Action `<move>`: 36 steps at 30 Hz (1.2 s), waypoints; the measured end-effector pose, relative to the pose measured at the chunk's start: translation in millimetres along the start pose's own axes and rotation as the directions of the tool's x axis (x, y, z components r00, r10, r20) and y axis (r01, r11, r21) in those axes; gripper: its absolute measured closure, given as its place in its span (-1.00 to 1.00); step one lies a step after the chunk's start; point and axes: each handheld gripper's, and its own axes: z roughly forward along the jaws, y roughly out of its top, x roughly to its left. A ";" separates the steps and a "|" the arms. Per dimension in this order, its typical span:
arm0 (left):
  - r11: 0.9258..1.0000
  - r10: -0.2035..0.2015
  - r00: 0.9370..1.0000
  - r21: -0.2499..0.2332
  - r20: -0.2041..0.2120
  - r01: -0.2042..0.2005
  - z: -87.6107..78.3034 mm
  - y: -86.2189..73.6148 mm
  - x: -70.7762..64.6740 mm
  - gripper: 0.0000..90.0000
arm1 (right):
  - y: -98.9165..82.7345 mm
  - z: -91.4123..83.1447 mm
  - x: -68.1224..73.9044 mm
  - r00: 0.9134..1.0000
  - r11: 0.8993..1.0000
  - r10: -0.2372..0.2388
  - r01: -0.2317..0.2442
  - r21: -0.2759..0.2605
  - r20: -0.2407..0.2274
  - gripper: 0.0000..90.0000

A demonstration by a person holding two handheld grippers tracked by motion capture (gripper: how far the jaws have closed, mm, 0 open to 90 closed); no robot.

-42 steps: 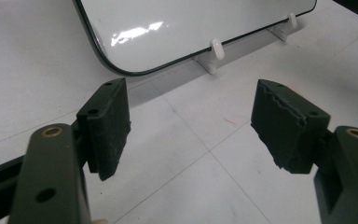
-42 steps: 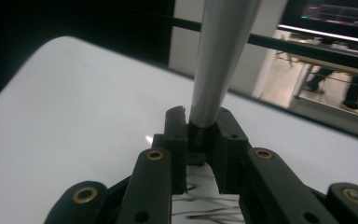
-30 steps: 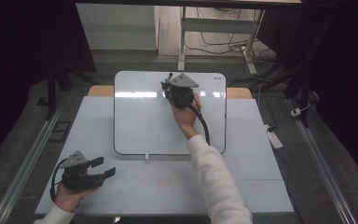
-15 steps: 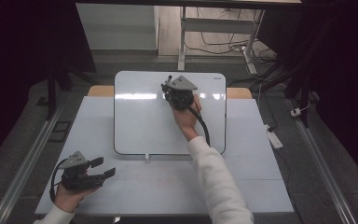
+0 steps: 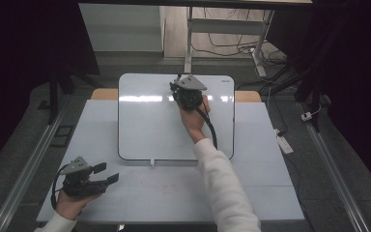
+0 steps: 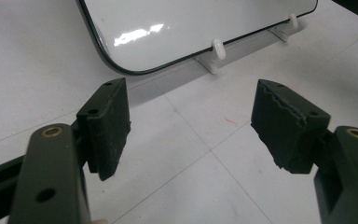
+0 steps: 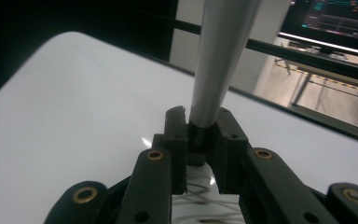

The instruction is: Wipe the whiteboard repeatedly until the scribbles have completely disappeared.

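Claws differed: the right claw, over the whiteboard's far edge, was clamped on a small dark object I cannot identify. The left claw gaped empty near the glossy, blank whiteboard's front-left corner on the counter. Nothing had shifted since earlier.

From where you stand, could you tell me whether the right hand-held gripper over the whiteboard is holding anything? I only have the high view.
Observer: Yes, the right hand-held gripper is shut on a narrow dark-tipped object; I cannot name it.
Operator: Thank you. Is the left one carrying anything?
Observer: No, the left hand-held gripper is open, with nothing between its jaws.
Operator: How is the whiteboard propped?
Observer: The whiteboard has its near edge in small white clips.
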 end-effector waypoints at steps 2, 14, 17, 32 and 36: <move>1.000 0.002 1.000 0.003 0.001 -0.002 0.7 0.2 -0.6 -0.36 | -2.1 -3.9 -4.3 1.000 1.000 0.013 -0.013 0.005 -0.009 0.72; 1.000 0.005 1.000 0.005 -0.001 -0.005 1.3 0.9 -1.3 -0.36 | -14.2 -16.6 -9.2 0.999 0.999 0.037 -0.037 0.009 -0.033 0.72; 1.000 0.004 1.000 0.013 0.001 -0.004 3.1 0.9 -0.8 -0.36 | -19.1 -15.9 8.0 0.996 0.999 -0.024 0.027 0.023 -0.091 0.72; 1.000 0.006 1.000 0.008 -0.002 -0.006 1.4 0.4 -0.6 -0.36 | -19.9 -10.9 15.7 0.993 0.999 -0.043 0.044 0.009 -0.106 0.72; 1.000 0.002 1.000 0.004 -0.003 -0.002 1.0 0.2 0.3 -0.36 | -8.5 -9.9 -7.3 1.000 1.000 0.004 -0.004 -0.004 -0.025 0.72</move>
